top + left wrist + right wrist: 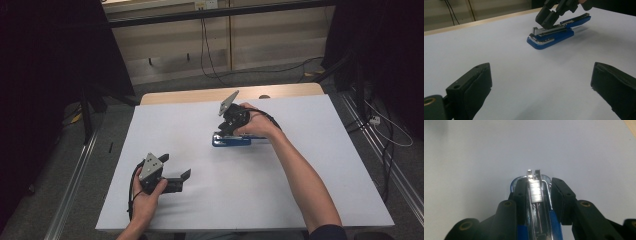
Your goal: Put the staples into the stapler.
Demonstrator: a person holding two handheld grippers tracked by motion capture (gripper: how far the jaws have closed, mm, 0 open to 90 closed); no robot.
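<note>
Stapler [231, 140] lies near the table's [310, 200] far edge, top open to expose its staple channel, flanked by the right gripper's [539, 192] slightly parted jaws, while the left gripper [176, 172] rests spread near the front-left corner, keeping clear.

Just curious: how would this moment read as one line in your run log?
right hand-held gripper: jaws astride open blue stapler | left hand-held gripper: open, idle | white table

Each black claw [176, 172] carries a grey three-cornered plate and black cable; dark sleeve [327, 232] at right elbow.
</note>
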